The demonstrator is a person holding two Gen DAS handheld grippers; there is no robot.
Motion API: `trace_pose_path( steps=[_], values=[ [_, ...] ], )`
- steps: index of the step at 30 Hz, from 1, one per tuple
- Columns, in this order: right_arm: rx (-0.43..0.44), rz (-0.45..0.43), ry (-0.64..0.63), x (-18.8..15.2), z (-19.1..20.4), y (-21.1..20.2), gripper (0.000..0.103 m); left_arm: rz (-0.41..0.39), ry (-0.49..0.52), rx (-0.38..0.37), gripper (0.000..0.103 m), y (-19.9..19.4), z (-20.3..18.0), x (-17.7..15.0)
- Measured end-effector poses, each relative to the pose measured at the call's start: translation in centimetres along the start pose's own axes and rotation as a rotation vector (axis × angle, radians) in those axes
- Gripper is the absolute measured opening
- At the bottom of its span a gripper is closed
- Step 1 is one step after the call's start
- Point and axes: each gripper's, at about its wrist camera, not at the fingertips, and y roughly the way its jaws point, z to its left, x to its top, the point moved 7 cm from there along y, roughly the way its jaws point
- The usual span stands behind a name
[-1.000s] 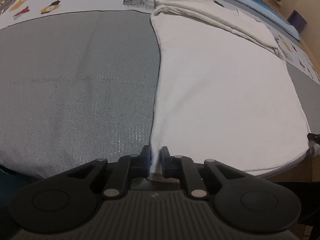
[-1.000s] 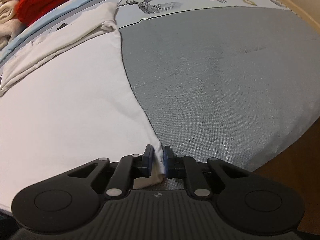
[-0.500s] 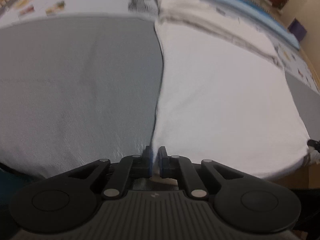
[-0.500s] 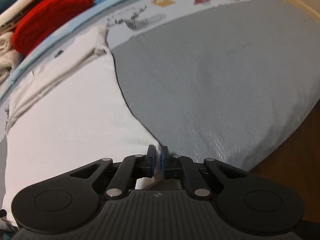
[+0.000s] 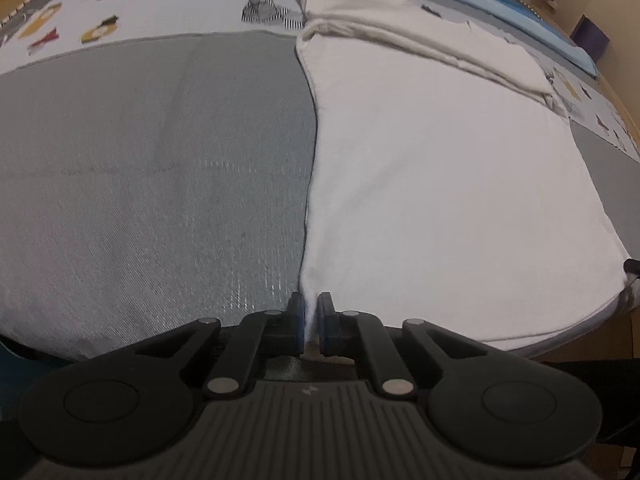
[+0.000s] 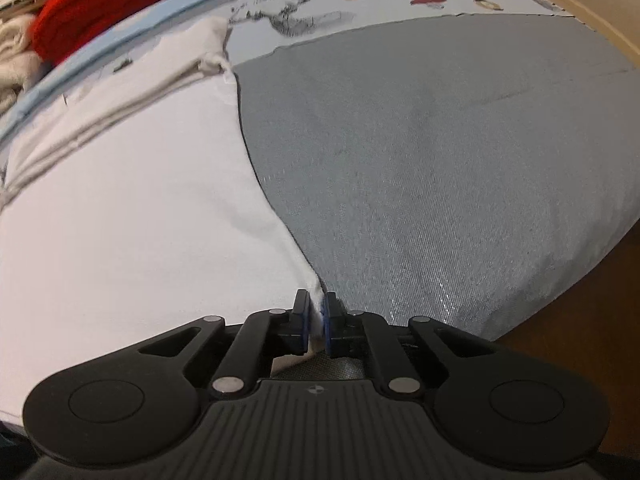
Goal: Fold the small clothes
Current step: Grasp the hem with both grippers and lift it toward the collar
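Note:
A white garment [image 5: 440, 168] lies spread flat on a grey padded surface [image 5: 152, 168], its far part folded over into a thick band [image 5: 420, 36]. My left gripper [image 5: 310, 312] is shut on the garment's near left corner, with white cloth pinched between its blue pads. In the right wrist view the same white garment [image 6: 132, 208] fills the left half. My right gripper [image 6: 317, 312] is shut on the near right corner, a small fold of cloth caught between its pads. The corner there lifts slightly off the grey surface [image 6: 460, 168].
A printed cover with a deer drawing [image 5: 264, 4] and small figures runs along the far side. A red knitted item [image 6: 108, 0] and pale folded cloth [image 6: 12, 52] sit at the far left of the right wrist view. The padded surface ends at a wooden floor [image 6: 580, 320] on the right.
Both grippers have closed from a narrow gap to pinching the garment's near corners. The right corner has lifted slightly; the hands have hardly moved.

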Motion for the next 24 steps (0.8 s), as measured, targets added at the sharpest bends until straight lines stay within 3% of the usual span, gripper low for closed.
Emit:
trace_pose_path(
  steps=[4,8,12,17,24],
  values=[
    [0.033,-0.038,0.009,0.4,0.1,-0.9,0.006,-0.001,-0.013,-0.007,0.007,-0.3,-0.1,0.1],
    [-0.002,0.031,0.009,-0.2,-0.3,0.6,0.012,0.034,0.013,0.015,0.012,0.3,-0.3,-0.7],
    [-0.017,0.028,-0.042,-0.4,0.2,0.8,0.012,0.027,0.012,0.017,0.011,0.3,-0.4,-0.6],
    [-0.006,0.002,-0.038,-0.2,0.2,0.3,0.006,-0.016,0.070,0.042,0.006,-0.2,-1.2,-0.4],
    [0.049,-0.095,-0.031,0.7,0.7,-2.6,0.006,-0.111,0.039,0.003,0.006,-3.4,-1.2,0.2]
  ],
)
